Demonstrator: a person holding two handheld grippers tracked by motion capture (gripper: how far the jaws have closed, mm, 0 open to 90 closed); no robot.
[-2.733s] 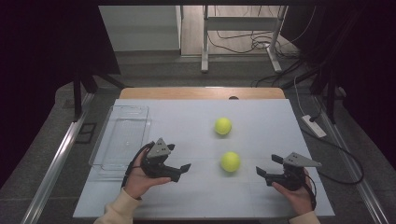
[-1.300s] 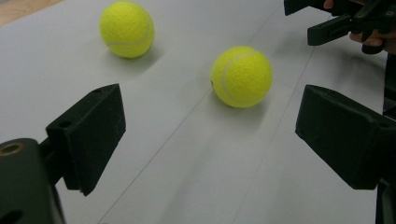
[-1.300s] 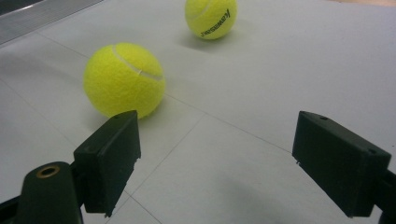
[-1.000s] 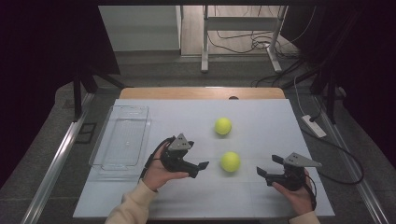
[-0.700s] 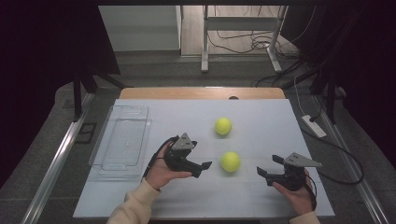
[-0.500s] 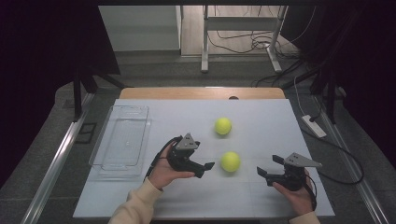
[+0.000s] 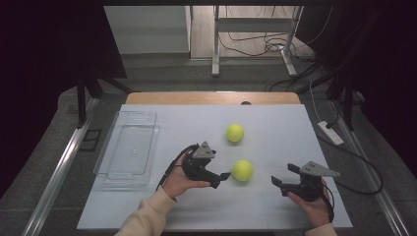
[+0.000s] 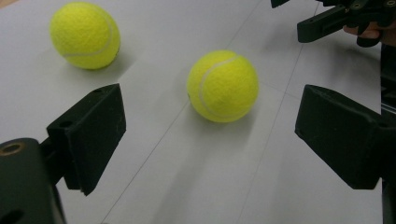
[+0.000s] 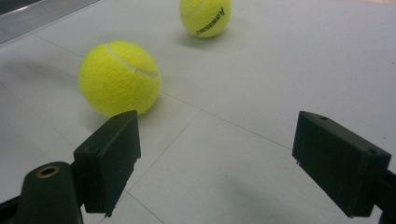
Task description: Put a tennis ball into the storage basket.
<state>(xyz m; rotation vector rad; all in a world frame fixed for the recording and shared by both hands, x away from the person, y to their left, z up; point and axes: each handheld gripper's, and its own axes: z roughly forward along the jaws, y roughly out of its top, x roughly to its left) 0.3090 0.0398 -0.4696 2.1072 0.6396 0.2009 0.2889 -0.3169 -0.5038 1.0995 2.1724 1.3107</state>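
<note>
High view first: we see a pale grey-white table top (image 7: pixel 275 132) with a strip of bare wood along its far edge, standing on a dark floor in a dim room, with cables (image 7: pixel 255 42) trailing over the floor past a light metal frame (image 7: pixel 253 29) beyond the table. A clear plastic tray (image 7: pixel 128 147) sits on the table's left part, well apart from the two tennis balls. The near ball (image 7: pixel 242 170) lies about mid-table, and the far ball (image 7: pixel 235 132) rests beyond it, the two near each other but not touching. Our left gripper (image 7: pixel 222 177) is held in a hand (image 7: pixel 177 181) just beside the near ball, its jaws pointing at it. In the left gripper view the jaws stand wide apart and hold nothing — the near ball (image 8: pixel 223 86) sits on the table ahead of the gap between them, untouched, with the far ball (image 8: pixel 85 35) off to the upper left. Our right gripper (image 7: pixel 284 176) rests low over the table's right part, near the near ball but clear of it. In the right gripper view its jaws also stand wide apart and empty — the near ball (image 9: pixel 120 78) lies just past the left jaw, whether touching it we cannot tell, and the far ball (image 9: pixel 205 17) lies farther off.
</note>
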